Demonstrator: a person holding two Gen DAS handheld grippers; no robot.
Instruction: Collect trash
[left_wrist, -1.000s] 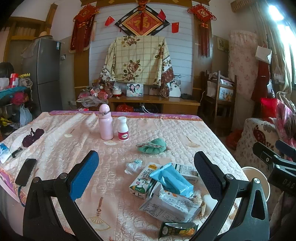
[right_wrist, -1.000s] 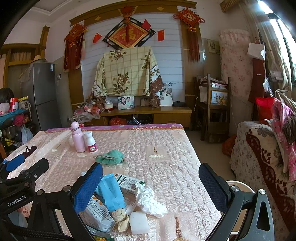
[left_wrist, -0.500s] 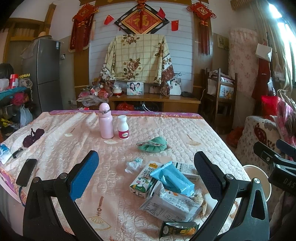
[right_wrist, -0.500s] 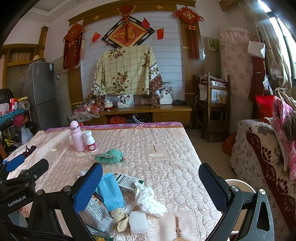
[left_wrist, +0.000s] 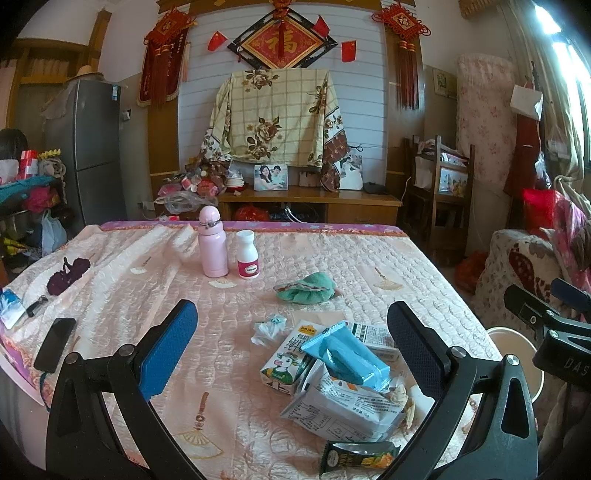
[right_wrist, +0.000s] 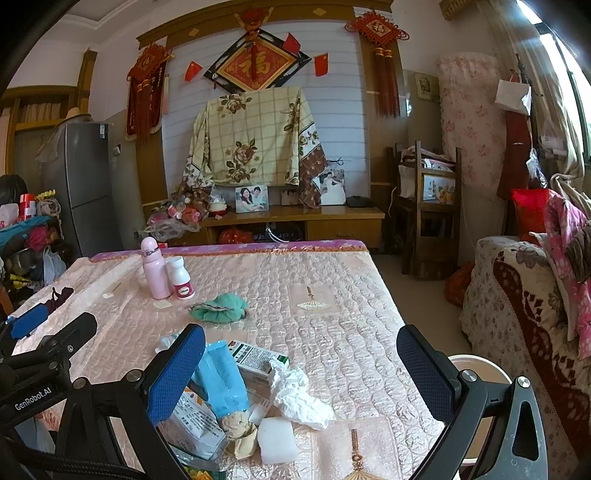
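Above trash pile (left_wrist: 343, 376), both hand-held grippers (left_wrist: 291, 347) (right_wrist: 301, 363) stay spread; scene seemingly unchanged.

The left tongs (left_wrist: 291, 339) stand wide apart, holding nothing, above the quilted bench (left_wrist: 369, 266); between their pads lies a heap of trash: a milk carton (left_wrist: 286, 363), a blue wipes pack (left_wrist: 345, 356) across it, a white wrapper (left_wrist: 347, 410) beneath. A crumpled tissue (left_wrist: 267, 328) lies just beside the carton; a pink bottle (left_wrist: 212, 247) and white bottle (left_wrist: 247, 260) stand upright farther back.
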